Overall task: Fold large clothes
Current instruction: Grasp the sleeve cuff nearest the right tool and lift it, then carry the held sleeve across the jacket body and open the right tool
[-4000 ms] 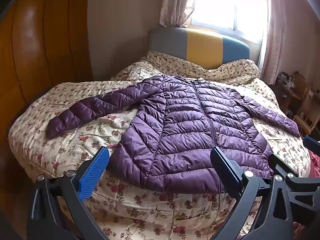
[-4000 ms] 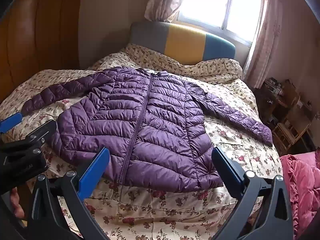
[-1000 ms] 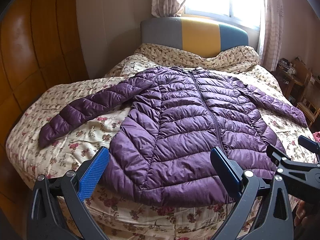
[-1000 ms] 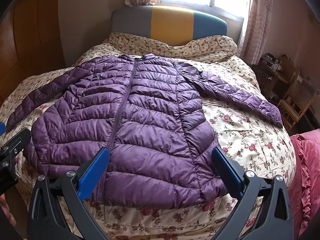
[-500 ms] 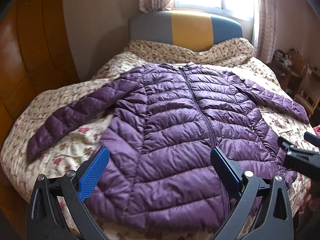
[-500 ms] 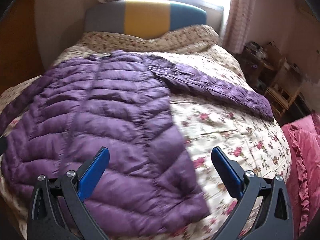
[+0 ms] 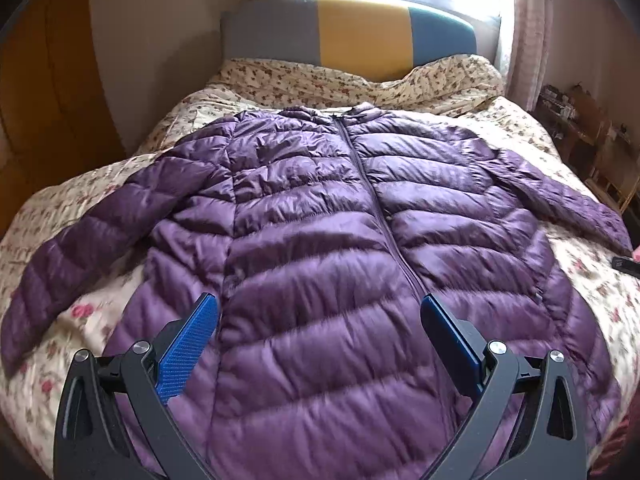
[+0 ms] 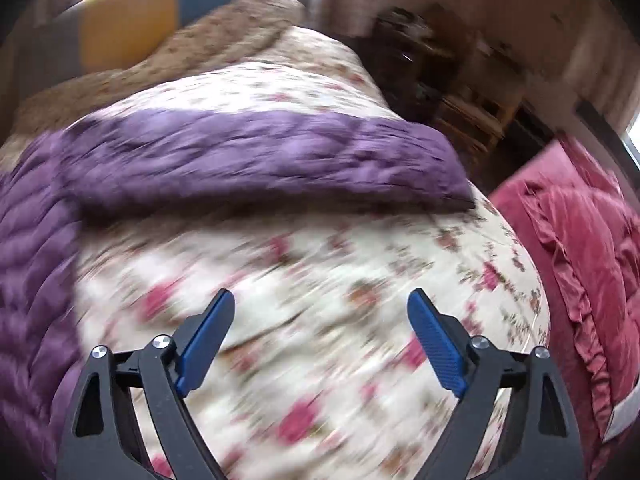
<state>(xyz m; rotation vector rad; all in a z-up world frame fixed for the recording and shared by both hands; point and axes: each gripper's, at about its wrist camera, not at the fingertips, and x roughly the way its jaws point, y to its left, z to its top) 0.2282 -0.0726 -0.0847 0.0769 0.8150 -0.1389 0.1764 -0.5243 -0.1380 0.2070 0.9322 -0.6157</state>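
A purple jacket lies flat on the bed, front side up, with the zipper closed and running down the middle. The collar points to the headboard and the hem is at the near edge of the bed. Both sleeves are spread out to the sides on the floral quilt; the left sleeve reaches toward the near left corner and the right sleeve lies across the quilt toward the right edge.

The left gripper hangs above the lower part of the jacket, left of the zipper. Its jaws stand wide apart and nothing is between them; they do not touch the fabric.

The right gripper is over bare quilt, between the jacket body at the left and the right sleeve beyond it. Its jaws are closing at this moment, but they are apart and hold nothing (this view is much blurred, so fine details of the quilt cannot be read).

A red blanket lies beside the bed on the right. A wooden wardrobe stands at the left wall, and a curtain hangs by the window behind the headboard.
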